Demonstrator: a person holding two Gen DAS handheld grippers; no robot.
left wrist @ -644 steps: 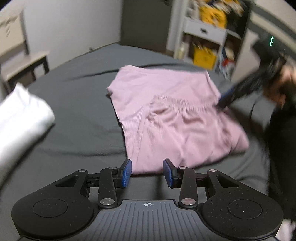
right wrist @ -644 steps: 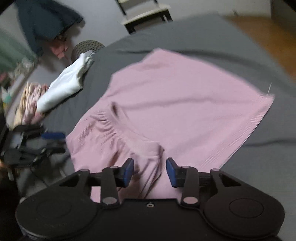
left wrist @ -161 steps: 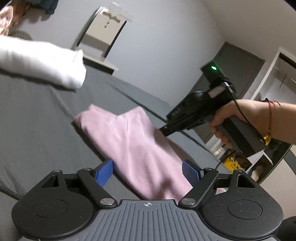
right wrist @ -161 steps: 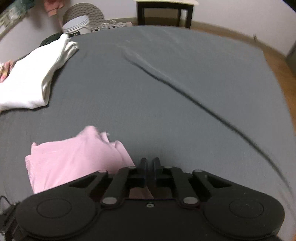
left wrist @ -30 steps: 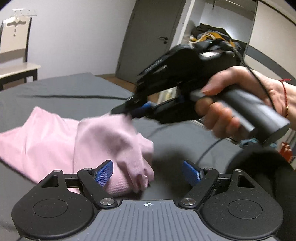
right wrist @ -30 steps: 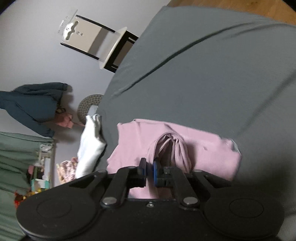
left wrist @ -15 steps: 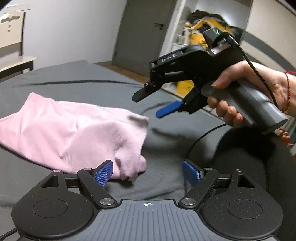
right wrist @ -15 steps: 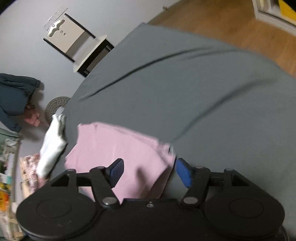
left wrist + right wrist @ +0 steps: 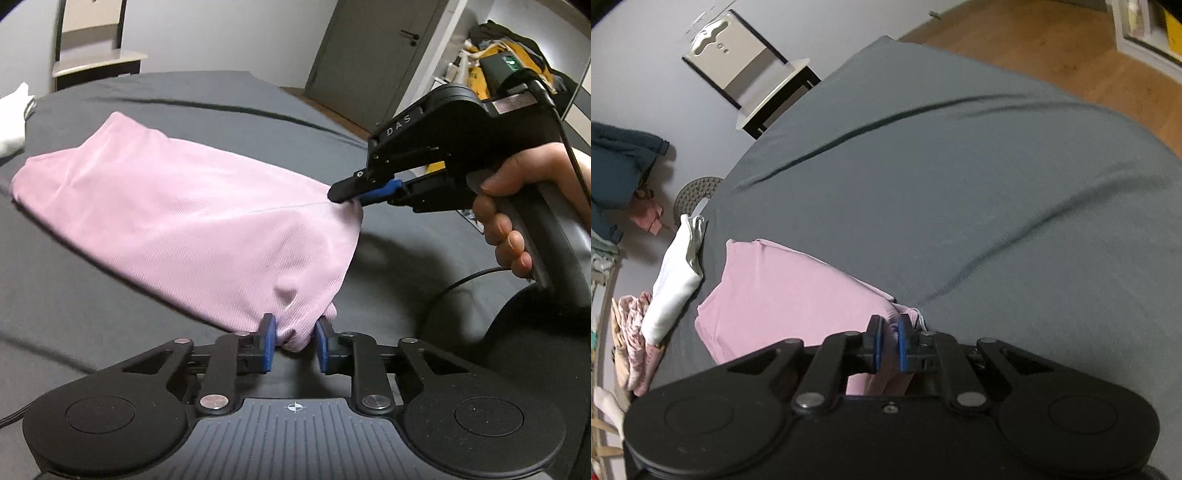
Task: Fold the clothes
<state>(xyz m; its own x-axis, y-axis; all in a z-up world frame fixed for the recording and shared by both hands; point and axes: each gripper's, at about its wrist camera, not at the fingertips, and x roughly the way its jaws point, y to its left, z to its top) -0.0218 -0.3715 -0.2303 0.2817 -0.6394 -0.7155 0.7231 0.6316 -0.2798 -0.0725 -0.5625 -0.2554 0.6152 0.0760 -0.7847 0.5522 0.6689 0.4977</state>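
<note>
While both tools pinch the near edge of the pink garment [image 9: 192,221], the cloth hangs between them like a shallow tent, its far end resting on the grey bed sheet [image 9: 92,314]. Furthest to the left of the fingers in the left wrist view, a white folded item [image 9: 11,122] lies at the edge of the bed, well apart from the work. Next comes the garment itself, spreading away ahead of the fingers. The left gripper [image 9: 293,345] has its blue pads narrowed on a bunched lower corner, with fabric filling the gap between them. Up and to the right of those fingers, the right gripper [image 9: 347,194] is clamped on the other corner, held by the person's hand [image 9: 517,218]. In the right wrist view its pads sit nearly together with pink cloth pinched between them [image 9: 888,341], and the garment [image 9: 783,295] runs off to the left of the fingers toward a white bundle [image 9: 674,273].

By my judgement the cloth is light, soft and ribbed (it sags and puckers wherever it is unsupported), so it should drape easily and hold no shape of its own. Corners and hemmed edges look like the best places to take hold, since several layers bunch there and give the pads something to bite. A shallow pinch may let an inner layer slip out, and uneven tension between the two corners would skew the fold.
</note>
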